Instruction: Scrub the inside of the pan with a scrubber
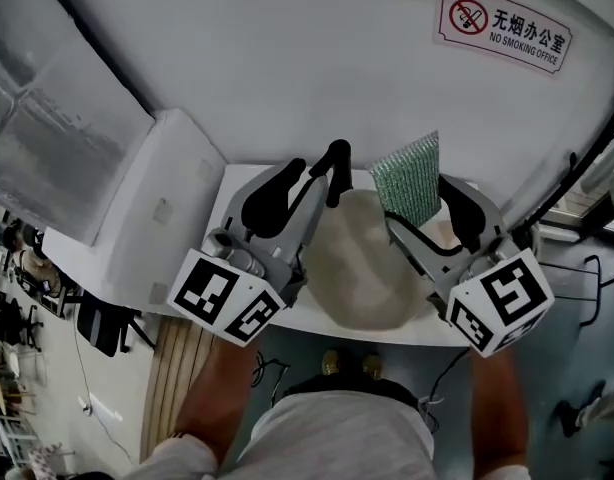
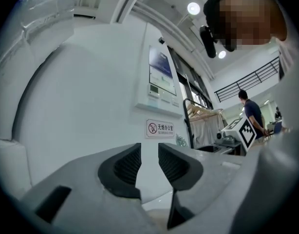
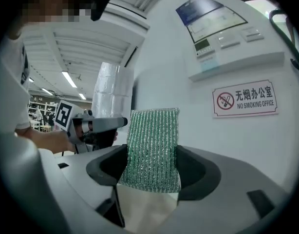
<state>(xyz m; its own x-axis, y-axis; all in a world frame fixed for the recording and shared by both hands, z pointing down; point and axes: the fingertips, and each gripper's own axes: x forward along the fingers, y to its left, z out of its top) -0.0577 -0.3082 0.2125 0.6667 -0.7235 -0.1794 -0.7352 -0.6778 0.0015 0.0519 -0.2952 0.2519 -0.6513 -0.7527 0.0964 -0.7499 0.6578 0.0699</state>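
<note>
Both grippers are raised in front of a white wall. A green, glittery scrubber (image 1: 409, 176) stands upright between the black pads of my right gripper (image 1: 427, 213), which is shut on its lower part; the right gripper view shows the scrubber (image 3: 153, 150) filling the gap of that gripper (image 3: 152, 167). My left gripper (image 1: 305, 183) is open, and in the left gripper view nothing lies between its pads (image 2: 127, 167). Below and between the two grippers, a round cream-coloured pan (image 1: 362, 268) rests on the white table (image 1: 237, 183).
A no-smoking sign (image 1: 503, 28) hangs on the wall, with a control panel (image 3: 222, 28) above it. A white box-shaped unit (image 1: 157, 198) stands left of the table. Far off to the right are a clothes rack (image 2: 203, 116) and a person (image 2: 252, 113).
</note>
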